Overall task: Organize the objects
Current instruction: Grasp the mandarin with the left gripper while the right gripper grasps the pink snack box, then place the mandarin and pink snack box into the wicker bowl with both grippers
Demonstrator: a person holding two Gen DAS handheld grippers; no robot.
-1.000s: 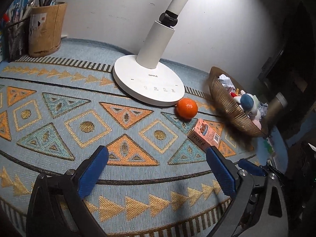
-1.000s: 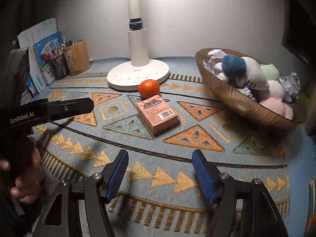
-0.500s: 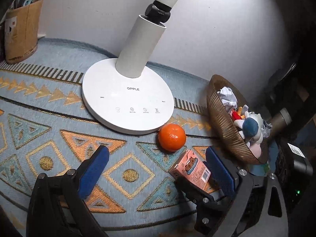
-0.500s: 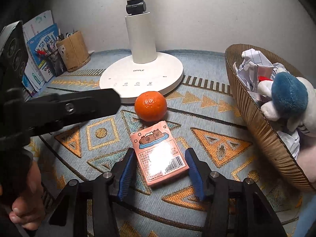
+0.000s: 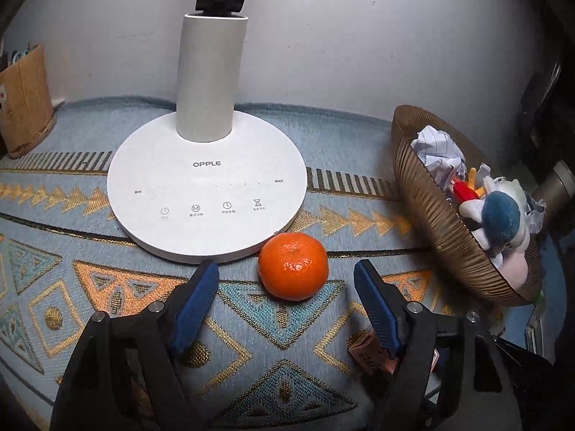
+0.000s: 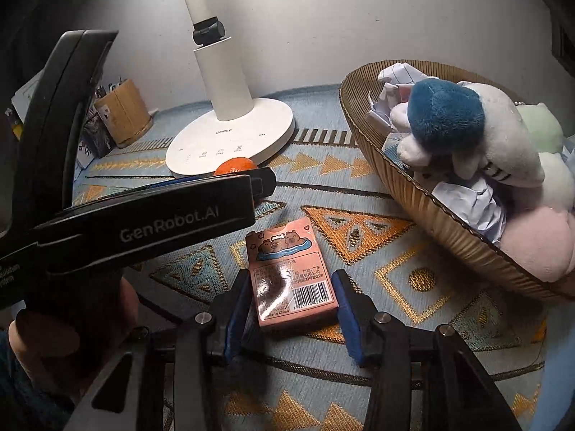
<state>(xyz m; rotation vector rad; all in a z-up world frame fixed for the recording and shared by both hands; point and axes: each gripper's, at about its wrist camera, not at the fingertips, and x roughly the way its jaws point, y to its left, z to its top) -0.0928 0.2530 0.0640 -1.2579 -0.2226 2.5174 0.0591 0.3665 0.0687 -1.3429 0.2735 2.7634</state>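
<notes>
Black hand-held gripper (image 6: 293,303) frames, blue pads (image 5: 196,303), silver screws, "GenRobot.AI" lettering.

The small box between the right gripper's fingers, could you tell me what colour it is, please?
The small box is pink; the right wrist view shows it best.

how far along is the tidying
Done: plush toys and crumpled paper sit in the woven basket. In hand: right tool straddles the pink card box, left tool open near the tangerine. Left: both remain on the mat.
</notes>
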